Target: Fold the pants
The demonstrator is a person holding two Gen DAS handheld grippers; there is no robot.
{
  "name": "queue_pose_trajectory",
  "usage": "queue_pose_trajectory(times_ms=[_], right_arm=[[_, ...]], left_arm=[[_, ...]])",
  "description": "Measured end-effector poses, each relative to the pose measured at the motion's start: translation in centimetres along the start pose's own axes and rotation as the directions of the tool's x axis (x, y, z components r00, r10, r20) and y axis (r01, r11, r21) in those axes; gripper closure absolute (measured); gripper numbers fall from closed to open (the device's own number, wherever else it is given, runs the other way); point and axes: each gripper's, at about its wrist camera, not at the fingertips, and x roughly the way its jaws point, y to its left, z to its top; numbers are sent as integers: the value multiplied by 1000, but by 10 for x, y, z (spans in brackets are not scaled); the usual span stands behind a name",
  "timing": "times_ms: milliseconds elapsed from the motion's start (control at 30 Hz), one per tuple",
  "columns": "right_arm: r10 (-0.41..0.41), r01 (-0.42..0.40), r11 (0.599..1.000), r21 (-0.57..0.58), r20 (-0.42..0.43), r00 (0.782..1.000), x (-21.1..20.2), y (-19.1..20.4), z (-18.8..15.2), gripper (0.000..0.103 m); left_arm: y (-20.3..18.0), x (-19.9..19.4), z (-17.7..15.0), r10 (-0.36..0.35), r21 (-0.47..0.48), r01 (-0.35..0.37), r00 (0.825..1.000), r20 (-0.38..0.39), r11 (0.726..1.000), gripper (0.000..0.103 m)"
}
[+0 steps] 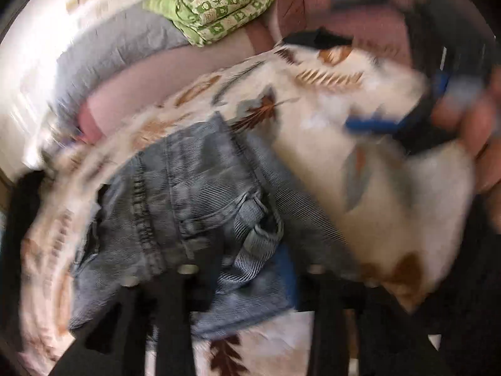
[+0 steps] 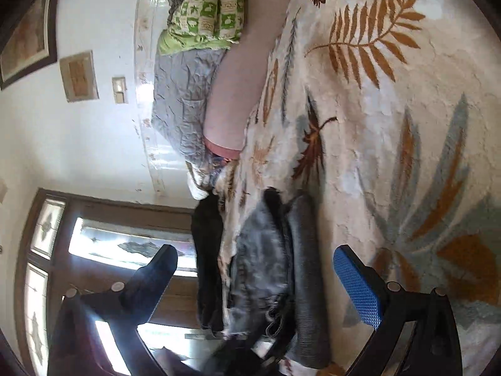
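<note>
Left gripper (image 1: 250, 285): black fingers at bottom of own view, jaws part-spread w/ a fold of denim between them; pic too blurred to tell if pads press on cloth, so grip can't be confirmed.

Right gripper (image 2: 260, 279): black fingers, blue ribbed pad (image 2: 358, 288) on one; jaws spread wide, nothing pinched. Also seen in left-wrist view at upper right, blurred, held in a person's hand (image 1: 476, 131).

Pants (image 1: 188, 200): faded blue-grey denim jeans, bunched into a compact folded heap, stitched seam and belt loop showing on top. Lie on the blanket near its edge; in right-wrist view (image 2: 269, 260) they sit beyond the spread fingers, not touched by them.

Blanket (image 2: 391, 125): cream fleece, rust, tan and grey-blue leaf print; covers the bed under the pants.

Dark garment (image 2: 208, 263): black cloth, just beside the pants at blanket edge.

Pillow (image 2: 231, 94): long pale pink bolster, beside blanket.

Grey quilt (image 2: 181, 94): crinkled, next to pillow.

Green-and-cream patterned quilt (image 2: 213, 9): folded, beyond the grey one.

Wall (image 2: 94, 144): white, w/ framed pictures (image 2: 28, 37).

Window (image 2: 125, 247): dark wood frame, patterned glass.
</note>
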Motion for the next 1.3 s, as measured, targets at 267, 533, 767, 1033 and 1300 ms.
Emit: queue_pose_trajectory(times_ms=[267,533,767,1033,1300], right_arm=[[64,-71,997,-27,-188,980,26,33,-54,2],[-211,220,976,4,-259,942,82,20,-72,2],[-469,450,883,-136,-301,830,114,32,-77,88],[-546,482,764,-429,-30,838,77,123,-116,92],[-529,496,826,-268,-67,846,59,35,-120,81]], left_arm=[[116,-108,-28,140,-338,-45,954,264,940,23],[178,-44,-61,211,-457,-148,974,89,877,23],[171,-14,-76,172,-476,-119,983,69,871,22],[184,-25,-73,127,-494,-61,987,101,868,22],[136,-3,-57,218,-230,-215,976,-12,949,15]])
